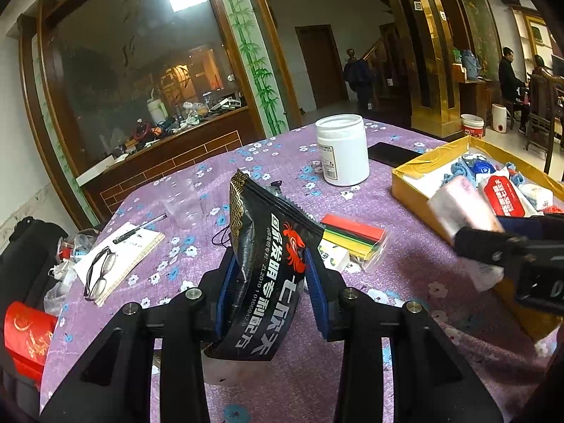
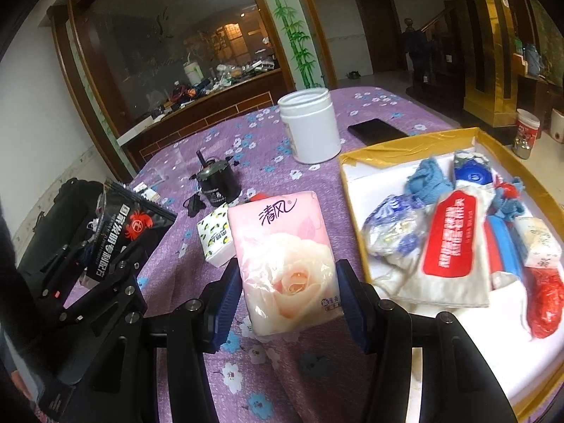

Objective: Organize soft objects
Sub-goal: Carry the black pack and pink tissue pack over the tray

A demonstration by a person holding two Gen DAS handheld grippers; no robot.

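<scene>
left tool (image 1: 269, 275): clamped on the black crab pouch (image 1: 268, 268)
right tool (image 2: 287, 294): gripping a pink tissue pack (image 2: 285, 264), beside the box (image 2: 405, 144)

We read "清风" on the pink tissue pack (image 2: 287, 264) and "专利配方", "ZL2010 10166942.9" on the black pouch (image 1: 268, 275).

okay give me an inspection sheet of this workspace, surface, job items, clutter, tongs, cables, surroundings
Surface: table under purple floral cloth.
Job's things: black crab pouch; pink tissue pack; yellow box holding soft packets; small tissue pack on the cloth.
Clutter: white jar, phone, glasses, notebook, pen.
Tongs: left tongs clamp the pouch; right tongs clamp the tissue pack.
Cables: black cord.
Surroundings: people seated far right.
</scene>
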